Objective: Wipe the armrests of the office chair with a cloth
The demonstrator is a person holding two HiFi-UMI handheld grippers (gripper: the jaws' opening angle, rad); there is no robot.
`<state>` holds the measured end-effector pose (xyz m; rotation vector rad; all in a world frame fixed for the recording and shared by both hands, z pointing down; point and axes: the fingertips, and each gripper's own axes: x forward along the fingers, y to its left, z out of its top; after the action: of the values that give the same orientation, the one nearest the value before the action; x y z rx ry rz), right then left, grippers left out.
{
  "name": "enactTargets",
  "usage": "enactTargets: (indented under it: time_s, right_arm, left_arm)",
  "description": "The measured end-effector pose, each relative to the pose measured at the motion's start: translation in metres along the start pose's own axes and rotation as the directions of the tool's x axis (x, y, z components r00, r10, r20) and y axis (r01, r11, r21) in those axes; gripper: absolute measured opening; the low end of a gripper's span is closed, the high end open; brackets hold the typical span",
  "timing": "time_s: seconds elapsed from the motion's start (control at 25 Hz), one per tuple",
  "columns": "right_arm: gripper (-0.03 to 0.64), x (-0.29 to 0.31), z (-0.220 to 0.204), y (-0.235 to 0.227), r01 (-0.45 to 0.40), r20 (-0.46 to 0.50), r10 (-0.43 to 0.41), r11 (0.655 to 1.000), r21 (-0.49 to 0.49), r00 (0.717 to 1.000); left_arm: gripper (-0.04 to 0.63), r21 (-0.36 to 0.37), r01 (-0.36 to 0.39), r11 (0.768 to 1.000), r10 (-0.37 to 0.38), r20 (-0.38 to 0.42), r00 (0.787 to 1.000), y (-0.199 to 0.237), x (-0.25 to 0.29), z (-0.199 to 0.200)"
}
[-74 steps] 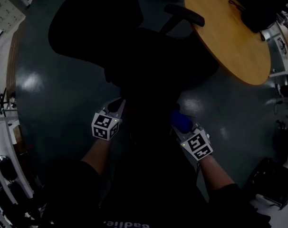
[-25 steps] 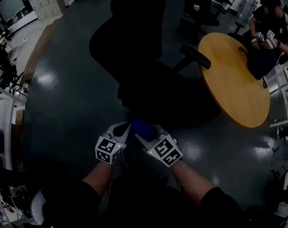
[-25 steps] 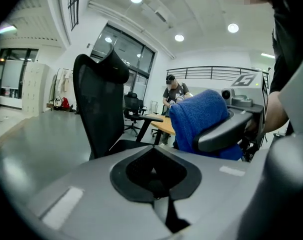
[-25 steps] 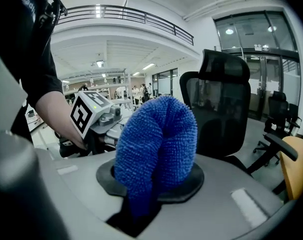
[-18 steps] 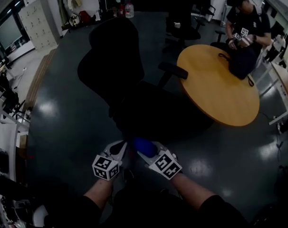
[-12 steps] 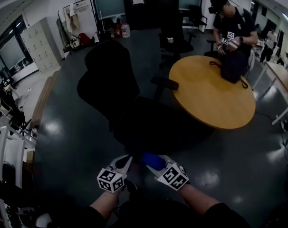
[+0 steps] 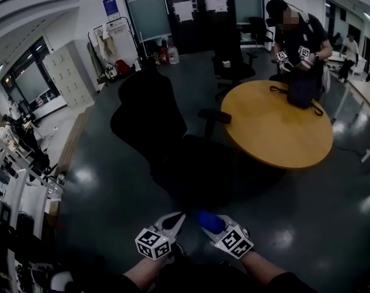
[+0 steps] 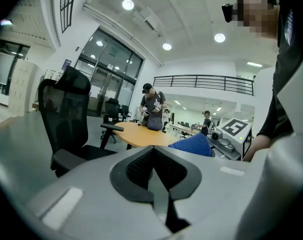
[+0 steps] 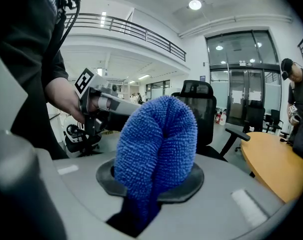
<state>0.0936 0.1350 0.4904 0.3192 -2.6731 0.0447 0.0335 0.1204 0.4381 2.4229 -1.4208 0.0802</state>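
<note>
Now | right hand-held gripper (image 9: pixel 150 193) pinches cloth (image 9: pixel 157 136) between jaws | left hand-held gripper (image 8: pixel 154 170) closed

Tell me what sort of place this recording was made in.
Most likely an open-plan office or workshop hall: a black office chair stands beside a round wooden table, lockers line one wall, and there are tall glass doors.
</note>
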Motion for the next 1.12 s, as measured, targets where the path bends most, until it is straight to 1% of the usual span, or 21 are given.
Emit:
enactTargets:
  time_s: [0.12,0.32,0.44,0.6,0.76,0.88,1.0,1.12]
  right_arm:
    - [0.109,-0.009,0.005,0.006,0.002,0.035,-0.002,1.000,0.012,0.999]
    - [0.109,-0.036,0.018,-0.005,0.073,0.068,-0.075,0.997,0.023,0.995]
    - [0.109,-0.043,0.034,0.000,0.107,0.091,-0.111,0.993,0.045,0.990]
    - [0.109,-0.045,0.057,0.020,0.145,0.138,-0.154,0.987,0.071,0.978]
    - [0.109,-0.041,0.075,0.034,0.163,0.169,-0.176,0.983,0.090,0.970]
    - [0.109,-0.039,0.082,0.039,0.172,0.190,-0.190,0.980,0.104,0.963]
    - [0.109,-0.037,0.089,0.039,0.188,0.212,-0.215,0.972,0.140,0.953]
    - [0.107,-0.026,0.093,0.045,0.177,0.226,-0.211,0.971,0.163,0.951]
  left_arm:
    - [0.015,0.011,0.015,1.000,-0.016,0.016,1.000,-0.011,-0.009,0.006]
    - [0.015,0.021,0.100,0.995,-0.100,0.021,0.995,-0.030,-0.007,0.009]
    - [0.015,0.024,0.132,0.991,-0.133,0.041,0.990,-0.033,-0.017,0.017]
    - [0.015,0.048,0.177,0.983,-0.181,0.086,0.980,-0.037,-0.038,0.038]
    - [0.015,0.040,0.235,0.971,-0.238,0.107,0.965,-0.037,-0.060,0.053]
    - [0.015,0.058,0.241,0.969,-0.247,0.108,0.963,-0.037,-0.076,0.056]
    - [0.015,0.072,0.253,0.965,-0.259,0.093,0.961,-0.037,-0.084,0.054]
    - [0.015,0.094,0.265,0.960,-0.272,0.077,0.959,-0.033,-0.091,0.049]
